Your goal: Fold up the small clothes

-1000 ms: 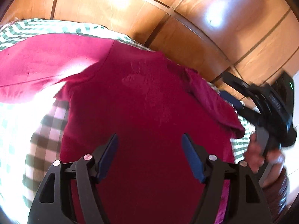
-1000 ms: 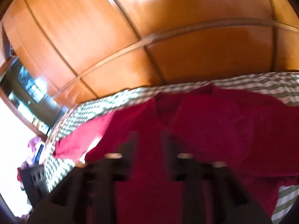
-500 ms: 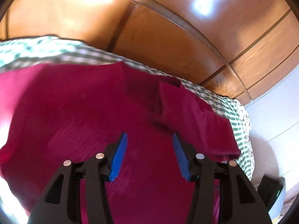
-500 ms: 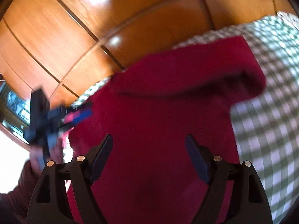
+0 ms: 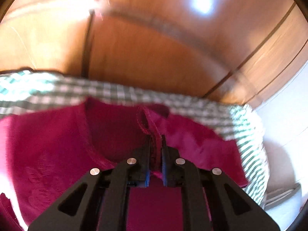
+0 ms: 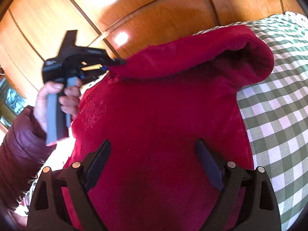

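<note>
A red top [image 6: 157, 119] lies spread on a checked cloth [image 6: 273, 119]; the left gripper [image 5: 156, 150], just closed, pinches its hem edge; the right gripper [image 6: 154, 163], jaws just widened, hovers empty above; best lift slowly, keeping the fold line straight.

The left tongs [image 5: 155, 150], open over flat cloth a second ago, have just closed and now pinch a hemmed edge of the red garment [image 5: 48, 144] at frame centre. The right tongs [image 6: 154, 165] have just spread wider, nothing between them; the garment's upper edge [image 6: 192, 57] is now lifted.
</note>
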### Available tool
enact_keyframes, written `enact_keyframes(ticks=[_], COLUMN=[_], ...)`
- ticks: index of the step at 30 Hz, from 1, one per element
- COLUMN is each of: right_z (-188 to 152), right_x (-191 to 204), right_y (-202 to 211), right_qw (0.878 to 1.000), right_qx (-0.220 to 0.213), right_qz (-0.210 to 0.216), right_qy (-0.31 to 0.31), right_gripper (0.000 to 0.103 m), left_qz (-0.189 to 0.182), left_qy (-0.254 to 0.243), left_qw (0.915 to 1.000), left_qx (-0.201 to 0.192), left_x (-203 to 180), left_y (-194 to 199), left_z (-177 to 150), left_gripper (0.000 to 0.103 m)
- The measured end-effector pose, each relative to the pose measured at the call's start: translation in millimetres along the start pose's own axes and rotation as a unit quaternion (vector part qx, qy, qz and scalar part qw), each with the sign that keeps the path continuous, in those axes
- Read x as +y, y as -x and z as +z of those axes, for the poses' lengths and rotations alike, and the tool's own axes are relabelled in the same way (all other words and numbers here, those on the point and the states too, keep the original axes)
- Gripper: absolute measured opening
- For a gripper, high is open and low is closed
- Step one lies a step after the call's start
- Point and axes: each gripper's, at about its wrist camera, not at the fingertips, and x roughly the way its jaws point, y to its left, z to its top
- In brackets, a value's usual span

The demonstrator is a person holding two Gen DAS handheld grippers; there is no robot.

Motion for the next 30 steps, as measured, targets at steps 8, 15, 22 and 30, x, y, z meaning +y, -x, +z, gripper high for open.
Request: enact_keyframes(ticks=[8,15,22,30], right_z=[-1,14,68,94], right_x=[2,7,21,14], right_y=[2,1,15,-73], right_qw=[1.0,1.0,0.998,0.985], right_qx=[-0.006,0.003,-0.051,0.012], right_qz=[-0.006,-0.006,-0.024,-0.17], right_qy=[0.0,-0.026,-0.009,0.035], right_gripper=[0.089,0.089,0.089,0.088], left_qz=[0.043,0.112,0.147,0.206], left_qy=[0.001,0.042,0.015,-0.015], left_qw=[0.9957,0.992,0.9879,0.9775], left_qx=[-0.082,-0.04,-0.046,-0.046], left_x=[44,110,113,121], left_y=[98,93,77,55], left_z=[-33,-70,-78,-78], left_gripper=[0.007,0.007,0.007,0.012])
